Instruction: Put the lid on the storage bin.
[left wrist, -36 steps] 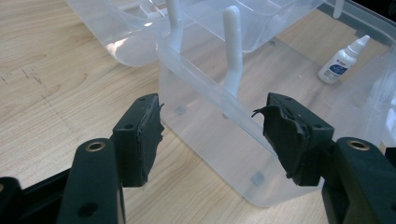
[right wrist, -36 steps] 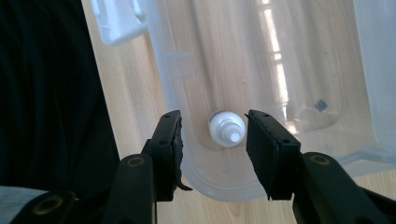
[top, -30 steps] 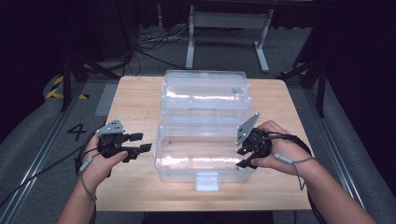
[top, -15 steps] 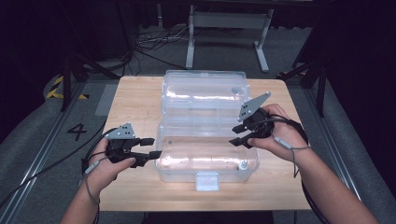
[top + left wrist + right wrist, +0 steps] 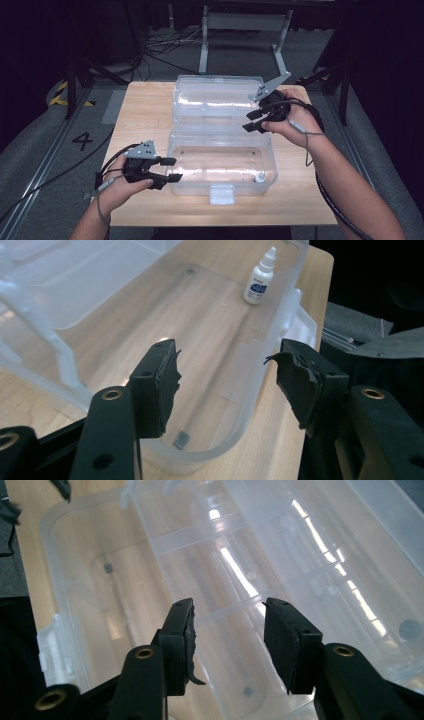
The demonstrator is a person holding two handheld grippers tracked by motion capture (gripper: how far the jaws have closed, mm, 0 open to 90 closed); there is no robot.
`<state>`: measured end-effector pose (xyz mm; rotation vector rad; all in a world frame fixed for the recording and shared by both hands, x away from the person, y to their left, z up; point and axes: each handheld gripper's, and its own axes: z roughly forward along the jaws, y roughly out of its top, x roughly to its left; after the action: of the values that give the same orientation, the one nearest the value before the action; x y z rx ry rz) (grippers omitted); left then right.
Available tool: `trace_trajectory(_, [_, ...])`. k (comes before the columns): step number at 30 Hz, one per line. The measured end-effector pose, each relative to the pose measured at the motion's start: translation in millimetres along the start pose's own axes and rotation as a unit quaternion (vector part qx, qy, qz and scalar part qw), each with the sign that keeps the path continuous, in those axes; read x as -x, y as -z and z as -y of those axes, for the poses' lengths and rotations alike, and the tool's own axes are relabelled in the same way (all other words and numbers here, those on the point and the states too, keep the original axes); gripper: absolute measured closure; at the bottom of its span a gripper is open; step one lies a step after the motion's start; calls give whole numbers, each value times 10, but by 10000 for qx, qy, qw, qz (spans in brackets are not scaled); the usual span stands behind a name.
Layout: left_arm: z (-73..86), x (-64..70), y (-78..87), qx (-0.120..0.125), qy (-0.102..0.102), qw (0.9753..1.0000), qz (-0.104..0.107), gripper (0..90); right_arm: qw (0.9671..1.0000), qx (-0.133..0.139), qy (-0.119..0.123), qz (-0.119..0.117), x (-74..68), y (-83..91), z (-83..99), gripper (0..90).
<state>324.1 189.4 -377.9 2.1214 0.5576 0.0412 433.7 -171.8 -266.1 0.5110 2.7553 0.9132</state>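
a wooden table (image 5: 145, 115) seen from above, with a clear plastic box (image 5: 222, 170) lying open at its middle. the box's base sits toward the near edge, at 6 o'clock of the table's centre, and its lid (image 5: 217, 105) is folded back flat toward 12 o'clock. a white latch (image 5: 221, 194) sticks out from the base's near wall.

inside the base, at its 5 o'clock corner, a small white dropper bottle (image 5: 260, 177) stands upright, close to the near wall. in the left gripper view the bottle (image 5: 260, 277) shows a blue label and a pointed white cap, standing on the base's clear floor.

the left gripper (image 5: 169, 169) is held in a hand at 8 o'clock of the table, just at the base's left end. its 2 black jaws are spread wide with nothing between them; in its own view 1 jaw sits over the box's inside and the other beyond the rim.

the right gripper (image 5: 251, 121) is held in a hand at 2 o'clock, above the lid's right end. its jaws are spread apart and empty, pointing across the lid's ribbed clear panels.

grey floor and cables surround the table.
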Motion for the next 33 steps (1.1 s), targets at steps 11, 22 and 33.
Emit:
trace_trajectory(11, [21, 67, -162, -299, -174, 9993, 136, 416, 9995, 223, -237, -24, 185, -7, -69, 568])
trace_trajectory(22, [44, 106, -394, -760, -328, 9963, 248, 444, 9988, 327, -372, 57, 318, -54, -118, 549])
trace_trajectory(33, [98, 77, -468, -1100, -365, 9929, 261, 650, 9996, 105, -234, -76, 429, -340, -204, 542])
